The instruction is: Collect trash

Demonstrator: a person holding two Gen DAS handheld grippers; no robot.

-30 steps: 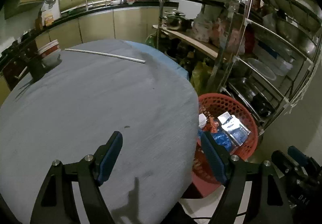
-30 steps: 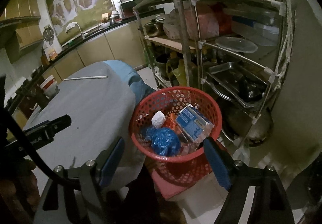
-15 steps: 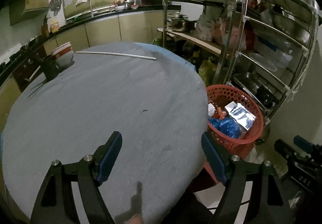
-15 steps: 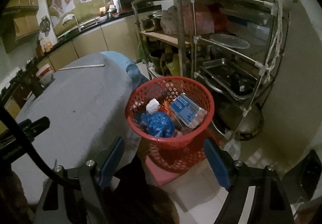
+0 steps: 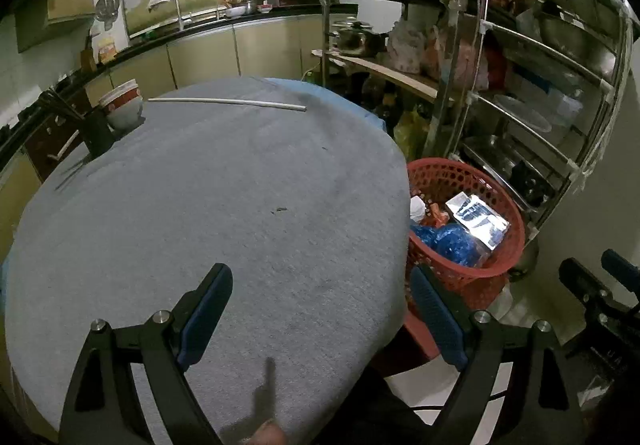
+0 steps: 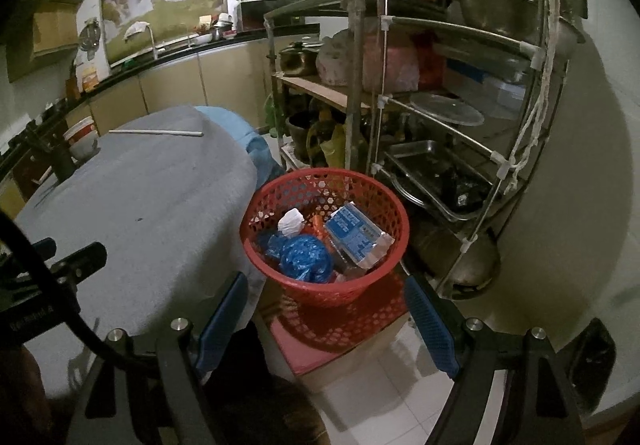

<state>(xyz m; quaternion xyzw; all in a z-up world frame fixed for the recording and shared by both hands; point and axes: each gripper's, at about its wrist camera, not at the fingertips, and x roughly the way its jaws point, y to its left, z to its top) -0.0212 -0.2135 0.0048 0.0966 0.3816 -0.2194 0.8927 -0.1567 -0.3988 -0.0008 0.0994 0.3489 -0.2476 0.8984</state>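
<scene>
Behind the table edge, basket partly hidden.

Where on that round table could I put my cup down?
Most of the grey table is bare, from the near edge up to the white stick. The far left is crowded by a bowl and dark stand. The red basket is full.

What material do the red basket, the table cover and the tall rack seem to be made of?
Red basket: probably moulded plastic, with a slightly glossy hexagon mesh wall.
Table cover: grey cloth, matte and fuzzy, draping softly over the edge.
Tall rack: metal, likely stainless steel, judging by bright reflections on its thin bars.
</scene>
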